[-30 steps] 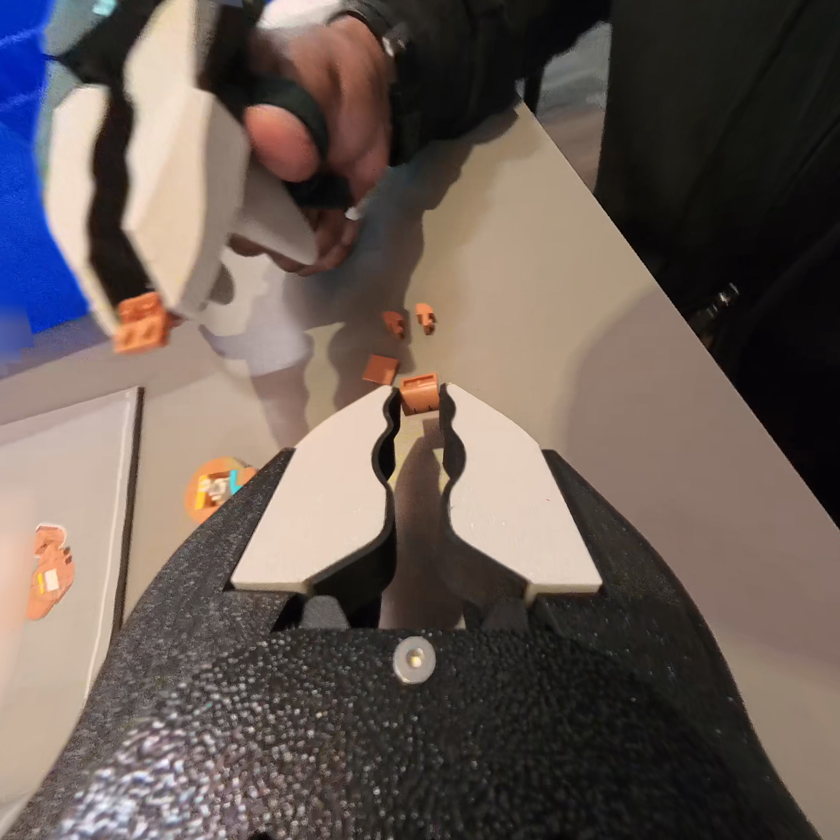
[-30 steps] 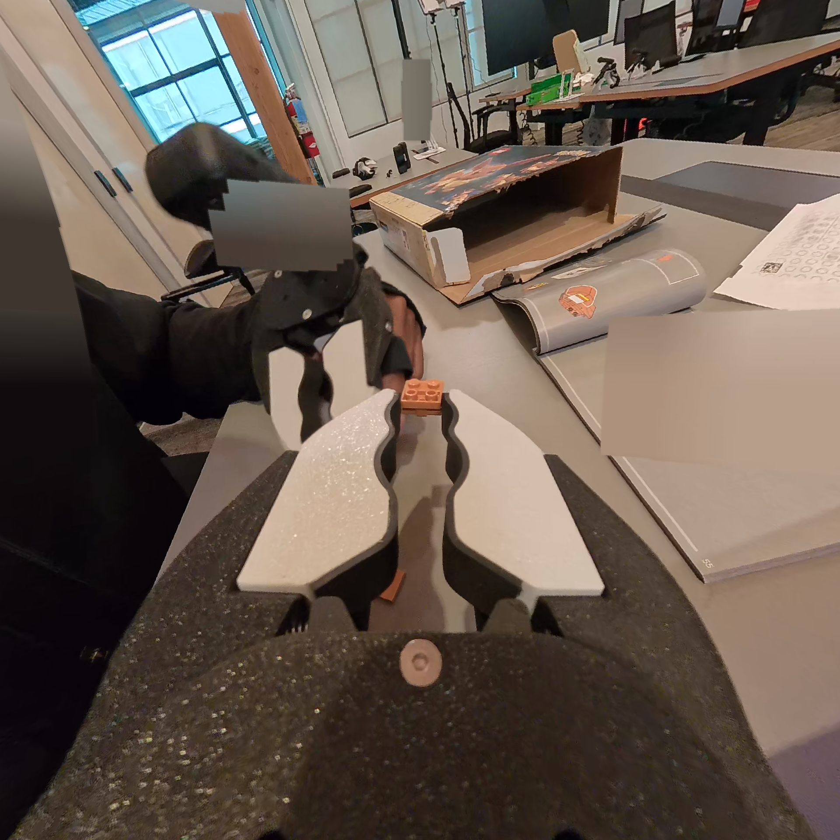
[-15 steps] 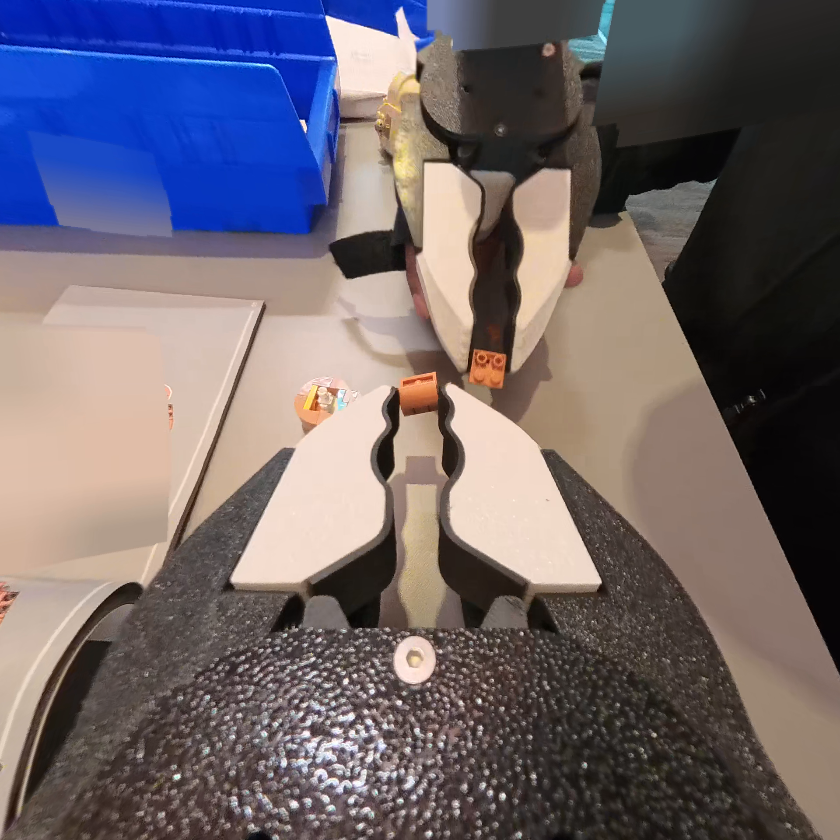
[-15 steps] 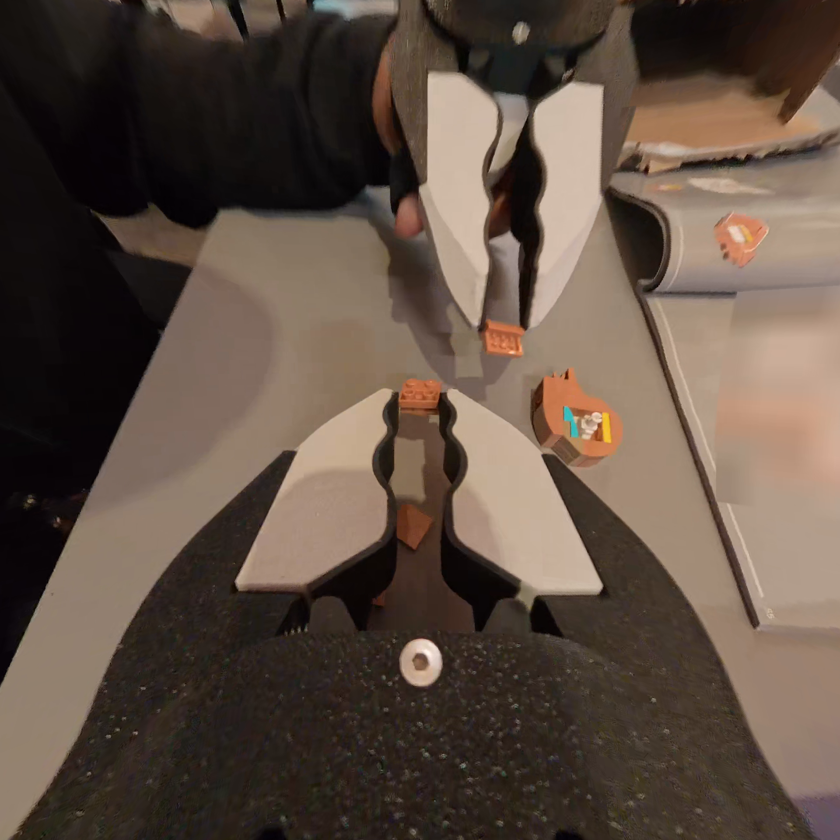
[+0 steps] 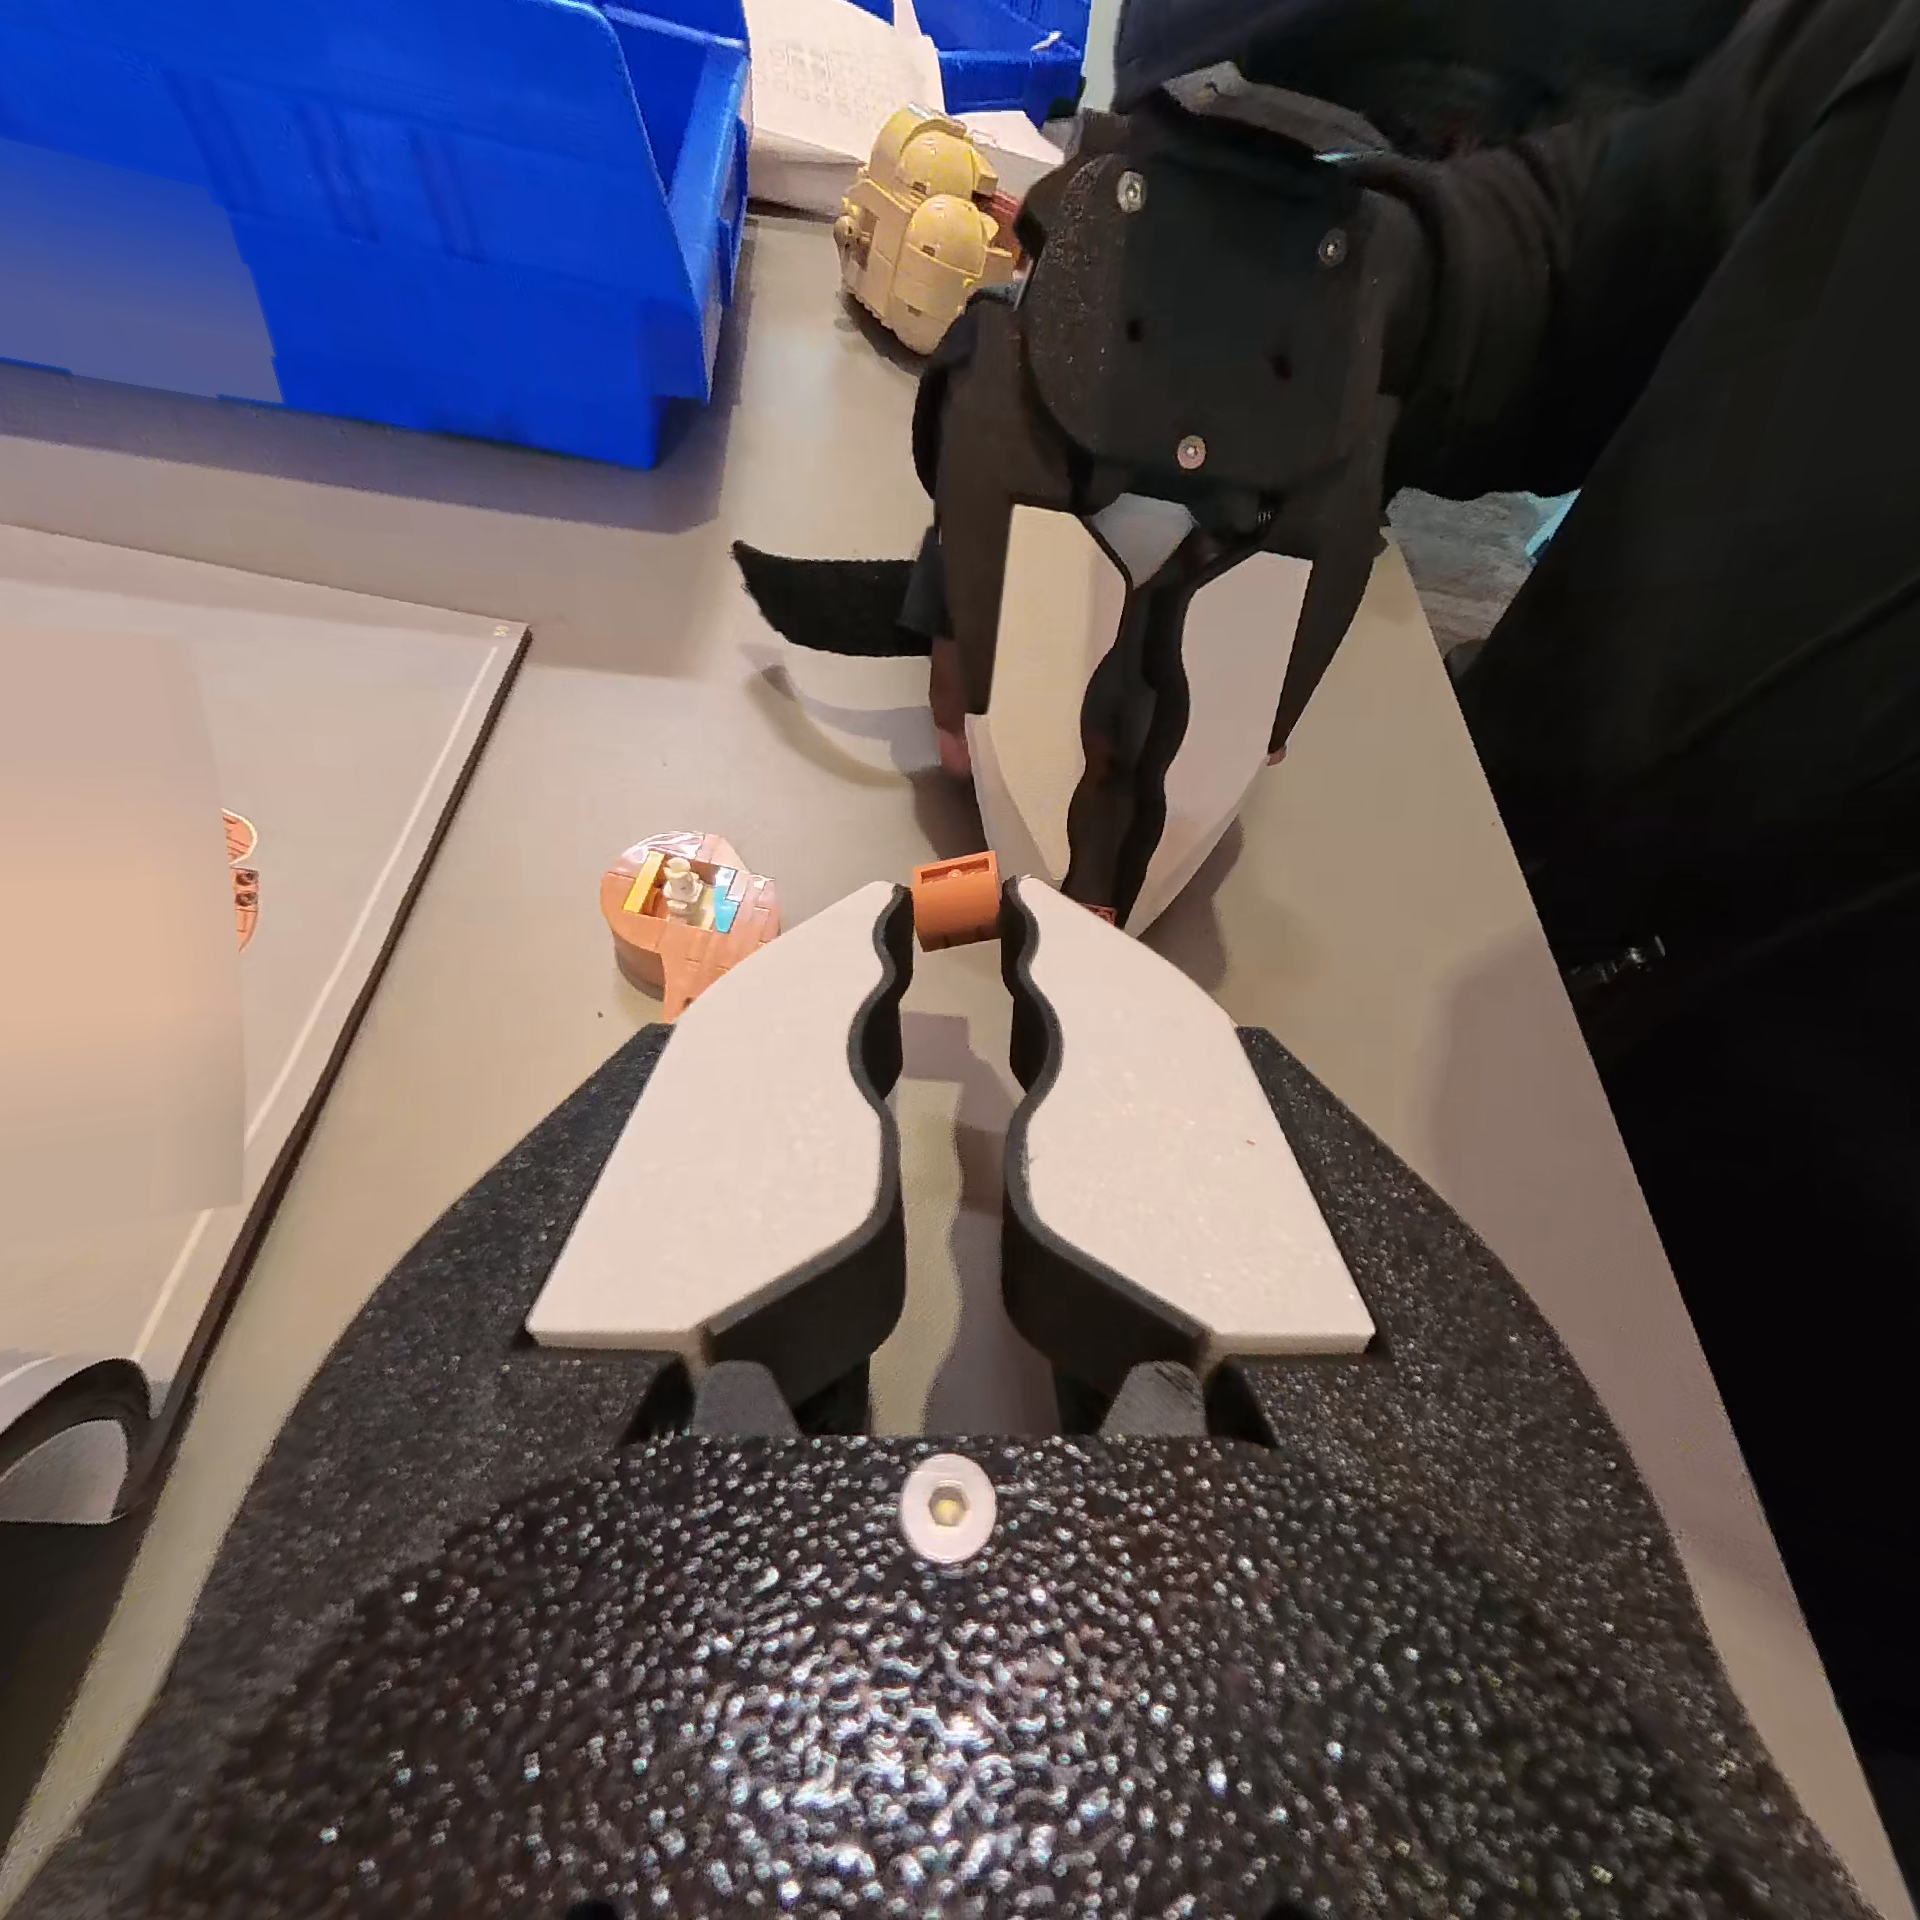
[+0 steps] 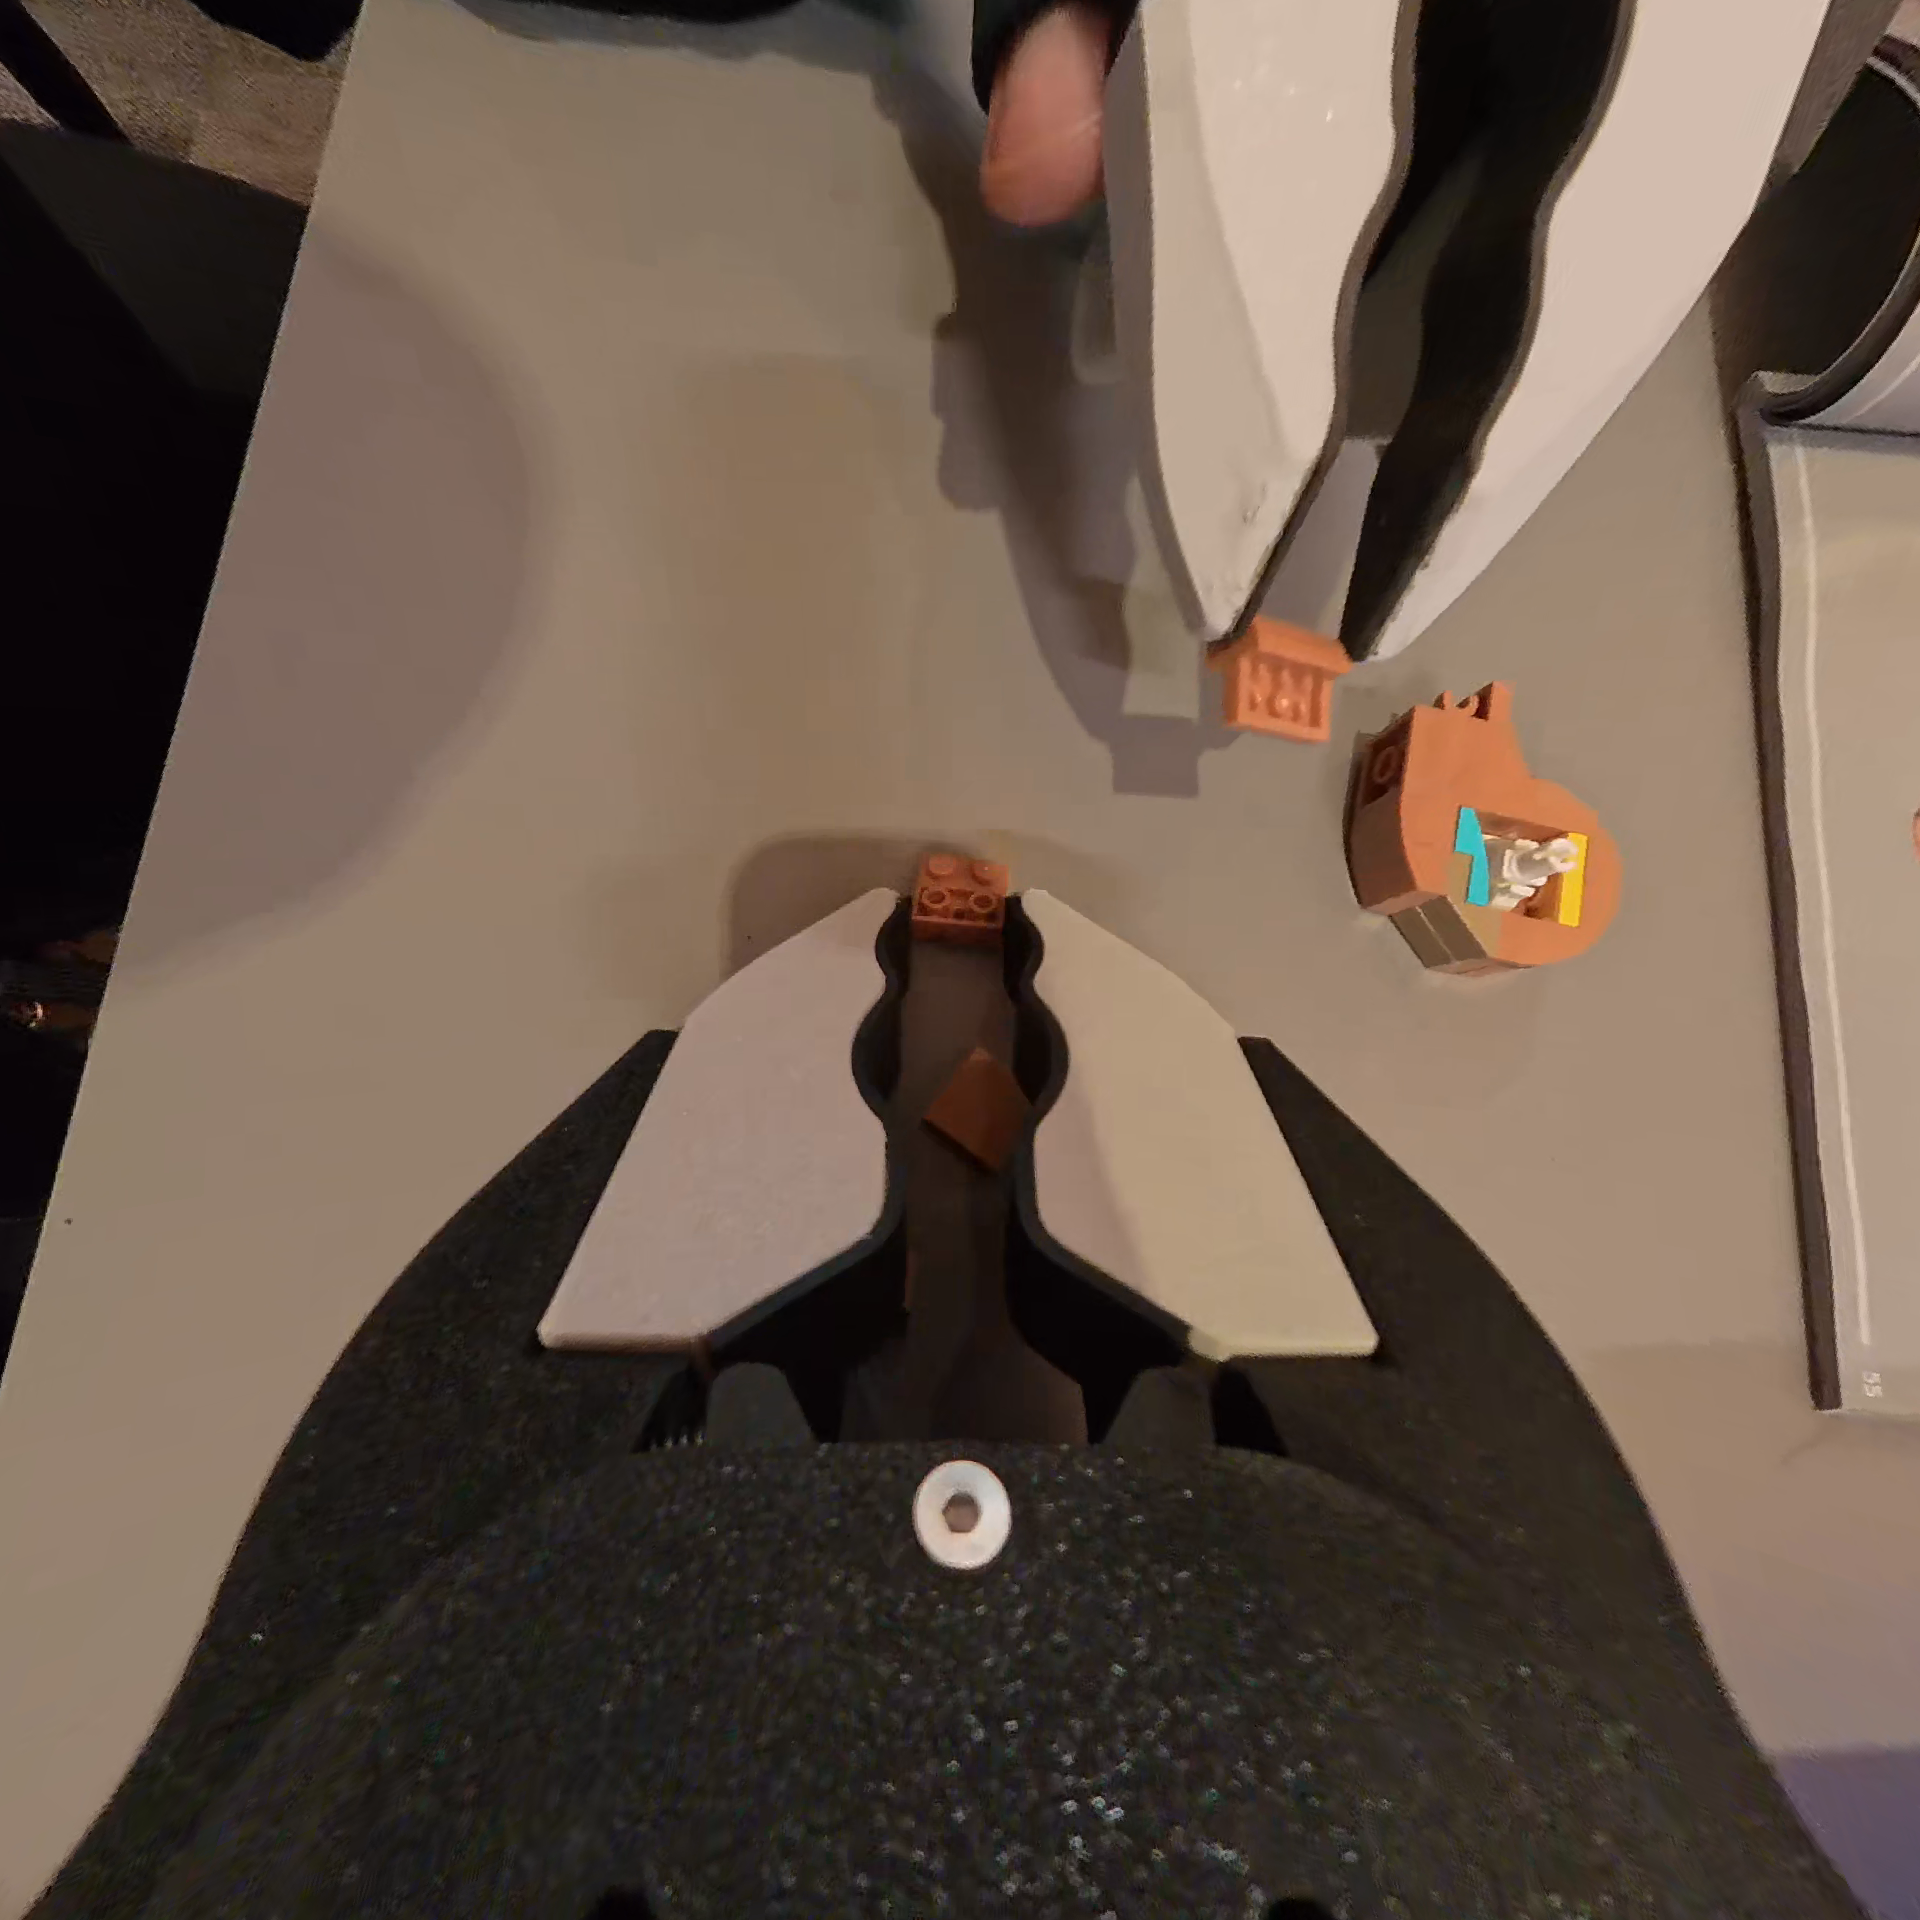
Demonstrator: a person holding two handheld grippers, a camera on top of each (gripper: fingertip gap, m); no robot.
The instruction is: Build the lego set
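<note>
right tool (image 5: 1117,914) | lowered toward table (image 5: 1351,1039), nearer left tool (image 5: 956,909) | bricks closer

Round model (image 5: 686,920) on table (image 5: 582,1039) (beside booklet (image 5: 343,748))

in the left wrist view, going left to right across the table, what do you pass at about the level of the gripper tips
open booklet → round brown brick model → orange brick pinched in the left gripper → right gripper pointing down → bare table edge
</note>
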